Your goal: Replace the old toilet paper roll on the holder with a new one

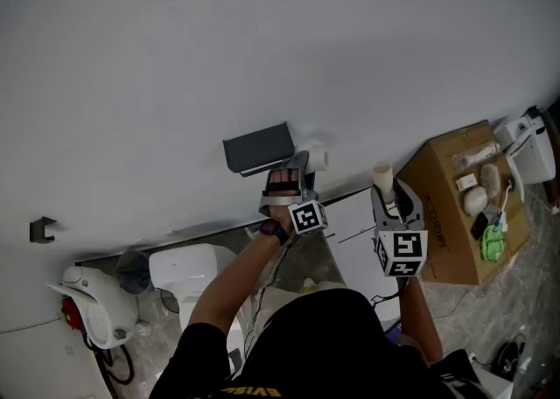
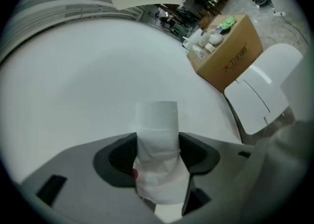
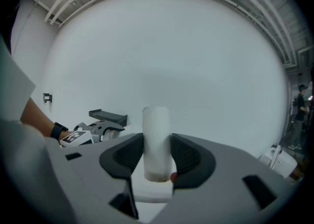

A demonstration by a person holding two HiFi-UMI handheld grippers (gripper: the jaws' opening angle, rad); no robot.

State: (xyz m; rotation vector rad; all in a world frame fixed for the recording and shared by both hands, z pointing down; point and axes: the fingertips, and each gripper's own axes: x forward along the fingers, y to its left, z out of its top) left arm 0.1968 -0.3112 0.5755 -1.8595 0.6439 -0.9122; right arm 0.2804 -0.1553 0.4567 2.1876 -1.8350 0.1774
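A dark grey holder with a flat top [image 1: 258, 148] is fixed to the white wall. My left gripper [image 1: 306, 161] sits just to the right of it, shut on a white toilet paper roll [image 1: 316, 157]. In the left gripper view the roll [image 2: 157, 134] stands upright between the jaws, its loose outer sheet wrinkled. My right gripper [image 1: 388, 192] hangs further right, away from the wall, shut on a pale, smooth tube [image 1: 382, 176]. The right gripper view shows that tube [image 3: 156, 139] clamped upright, with the holder [image 3: 109, 116] off to the left.
A cardboard box [image 1: 437, 213] with small items on top stands at the right. A white toilet [image 1: 188, 270] and a white appliance [image 1: 92, 301] are below left. A white flat lid [image 1: 354, 244] lies under the grippers. A small dark hook [image 1: 41, 229] is on the wall.
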